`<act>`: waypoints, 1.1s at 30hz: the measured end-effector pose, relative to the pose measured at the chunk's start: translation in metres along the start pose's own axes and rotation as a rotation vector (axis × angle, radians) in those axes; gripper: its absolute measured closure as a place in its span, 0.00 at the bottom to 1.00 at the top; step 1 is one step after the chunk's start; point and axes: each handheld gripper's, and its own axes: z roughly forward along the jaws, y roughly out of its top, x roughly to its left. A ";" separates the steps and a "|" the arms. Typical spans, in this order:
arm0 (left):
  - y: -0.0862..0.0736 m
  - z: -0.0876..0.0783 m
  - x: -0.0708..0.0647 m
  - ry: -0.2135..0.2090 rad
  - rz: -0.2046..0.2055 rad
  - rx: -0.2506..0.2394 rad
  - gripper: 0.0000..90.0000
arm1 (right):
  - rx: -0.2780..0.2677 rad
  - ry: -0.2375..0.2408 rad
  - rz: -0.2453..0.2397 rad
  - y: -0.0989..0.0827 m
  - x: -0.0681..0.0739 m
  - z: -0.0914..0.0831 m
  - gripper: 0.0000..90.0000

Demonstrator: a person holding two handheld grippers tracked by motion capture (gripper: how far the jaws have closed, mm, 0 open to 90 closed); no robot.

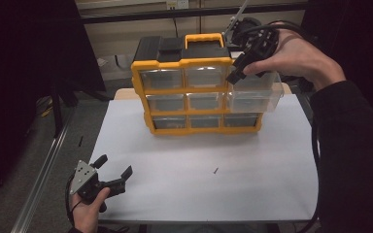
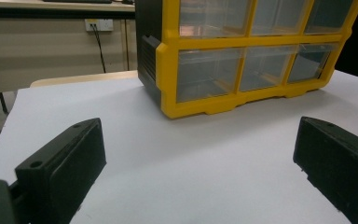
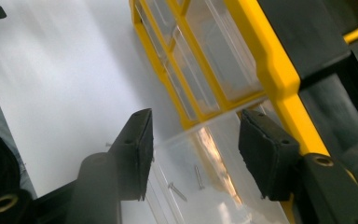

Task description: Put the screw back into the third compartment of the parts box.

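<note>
A yellow and black drawer cabinet with clear drawers stands at the back of the white table. Its top right drawer is pulled out, and the drawer below it also sticks out. My right gripper hangs over the top right drawer, open. In the right gripper view the jaws stand either side of that drawer's front rim, with two screws lying inside. My left gripper rests open and holds nothing at the table's near left, facing the cabinet.
A small dark screw-like piece lies on the table in front of the cabinet. The person's right sleeve hangs over the table's right side. A wall socket and a cable sit behind the table's left end.
</note>
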 end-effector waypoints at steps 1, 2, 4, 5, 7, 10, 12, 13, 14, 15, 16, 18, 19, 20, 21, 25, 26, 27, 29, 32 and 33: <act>0.000 0.000 0.000 0.001 0.000 0.000 0.02 | -0.003 0.005 -0.005 0.002 0.001 0.001 0.47; 0.000 0.000 0.000 0.001 0.000 -0.001 0.02 | -0.013 0.013 -0.012 0.004 0.003 0.003 0.45; 0.000 0.000 0.001 0.001 0.001 0.000 0.02 | -0.013 0.023 -0.023 0.007 0.006 0.008 0.44; 0.000 0.000 0.000 0.000 0.000 -0.001 0.02 | -0.009 0.027 -0.025 0.009 0.009 0.010 0.42; 0.000 0.000 0.000 -0.001 -0.003 -0.003 0.02 | -0.006 0.029 -0.038 0.012 0.012 0.015 0.39; 0.000 0.000 0.001 -0.001 -0.001 -0.003 0.02 | -0.009 0.038 -0.062 0.017 0.018 0.023 0.33; 0.000 0.000 0.001 -0.002 0.004 0.001 0.02 | -0.001 0.043 -0.069 0.020 0.022 0.027 0.29; 0.000 0.000 0.001 -0.003 0.006 0.002 0.02 | -0.005 0.046 -0.066 0.021 0.024 0.030 0.27; 0.000 -0.001 0.001 -0.003 0.007 0.002 0.02 | -0.010 0.052 -0.078 0.022 0.025 0.032 0.27; 0.000 -0.001 0.001 -0.003 0.007 0.002 0.02 | -0.012 0.058 -0.074 0.024 0.027 0.034 0.25; 0.000 -0.001 0.001 -0.003 0.007 0.002 0.02 | -0.012 0.060 -0.072 0.024 0.028 0.036 0.23; 0.000 0.000 0.001 -0.008 0.000 -0.005 0.02 | -0.013 0.068 -0.079 0.026 0.031 0.041 0.21; 0.000 0.000 0.001 -0.008 0.000 -0.005 0.02 | -0.007 0.073 -0.081 0.027 0.034 0.044 0.20; 0.000 0.000 0.001 -0.007 -0.001 -0.005 0.02 | -0.003 0.081 -0.089 0.027 0.036 0.047 0.19; 0.000 0.000 0.001 -0.009 -0.002 -0.005 0.02 | 0.003 0.079 -0.085 0.028 0.038 0.050 0.18; 0.000 -0.001 0.001 -0.006 0.000 -0.005 0.02 | 0.022 0.086 -0.094 0.030 0.044 0.063 0.13; 0.000 -0.001 0.001 -0.006 0.001 -0.004 0.02 | 0.024 0.089 -0.091 0.030 0.046 0.065 0.13; 0.000 -0.001 0.001 -0.006 0.000 -0.005 0.02 | 0.020 0.092 -0.087 0.030 0.048 0.067 0.13; 0.000 -0.001 0.001 -0.006 0.000 -0.005 0.02 | 0.014 0.099 -0.099 0.030 0.050 0.072 0.12; 0.000 -0.001 0.001 -0.006 0.000 -0.005 0.02 | 0.022 0.107 -0.097 0.029 0.054 0.078 0.11; 0.000 -0.001 0.001 -0.006 0.000 -0.005 0.02 | 0.025 0.107 -0.092 0.029 0.056 0.081 0.10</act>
